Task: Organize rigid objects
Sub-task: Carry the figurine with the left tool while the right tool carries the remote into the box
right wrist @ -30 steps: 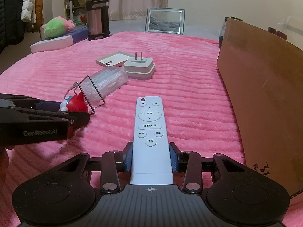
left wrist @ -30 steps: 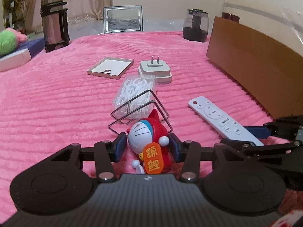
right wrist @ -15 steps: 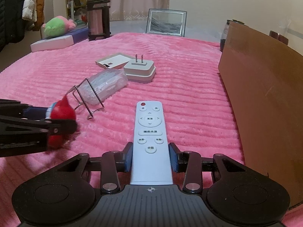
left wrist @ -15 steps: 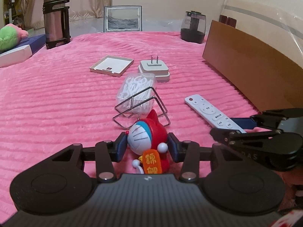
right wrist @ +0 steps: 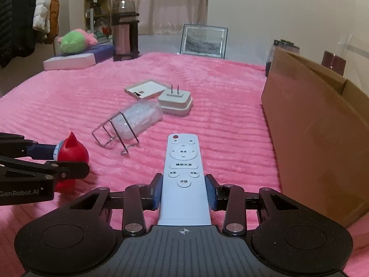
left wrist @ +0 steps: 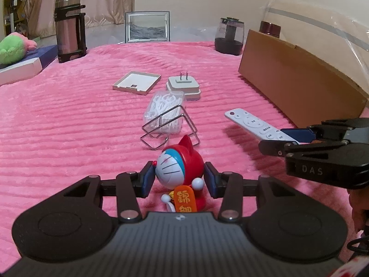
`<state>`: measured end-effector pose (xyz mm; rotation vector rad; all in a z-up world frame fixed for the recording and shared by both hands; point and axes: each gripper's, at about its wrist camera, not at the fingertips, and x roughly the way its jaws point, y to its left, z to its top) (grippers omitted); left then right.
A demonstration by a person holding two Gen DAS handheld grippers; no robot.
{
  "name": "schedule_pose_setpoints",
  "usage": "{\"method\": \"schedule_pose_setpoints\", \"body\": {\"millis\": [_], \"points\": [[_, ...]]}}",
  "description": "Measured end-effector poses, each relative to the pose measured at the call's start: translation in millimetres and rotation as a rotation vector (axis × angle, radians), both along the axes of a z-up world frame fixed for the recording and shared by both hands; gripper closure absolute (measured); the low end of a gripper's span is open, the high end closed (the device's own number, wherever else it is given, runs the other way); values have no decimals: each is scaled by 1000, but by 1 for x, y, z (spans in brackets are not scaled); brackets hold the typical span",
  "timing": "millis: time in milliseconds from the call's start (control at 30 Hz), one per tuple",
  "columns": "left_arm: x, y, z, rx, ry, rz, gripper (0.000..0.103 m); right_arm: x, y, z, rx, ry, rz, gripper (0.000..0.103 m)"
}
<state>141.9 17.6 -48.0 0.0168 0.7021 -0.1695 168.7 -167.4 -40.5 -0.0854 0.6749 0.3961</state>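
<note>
At lower centre of each wrist view, the left gripper [left wrist: 178,180] clamps the red-hooded blue cat figurine [left wrist: 178,170] and the right gripper [right wrist: 183,192] clamps the slim white plastic remote control [right wrist: 183,175] by its sides, probably for carrying to the brown cardboard box [right wrist: 318,133] at frame right.

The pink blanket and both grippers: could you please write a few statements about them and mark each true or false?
1. The right gripper is shut on the white remote. True.
2. The left gripper holds the wire stand. False: it holds the red cat figurine; the stand lies on the pink blanket.
3. The plug adapter lies prongs up. True.
4. The clear packet sits inside the cardboard box. False: it lies on the blanket, beside the stand.
</note>
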Motion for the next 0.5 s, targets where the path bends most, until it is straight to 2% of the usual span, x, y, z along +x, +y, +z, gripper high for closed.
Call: {"method": "schedule_pose_setpoints", "body": {"millis": [233, 500], "points": [[-11, -4, 29, -6, -32, -30, 63, -21, -9, 31, 36, -55, 4, 68], [-12, -29, 76, -35, -82, -130, 63, -39, -38, 86, 87, -157, -6, 68]]}}
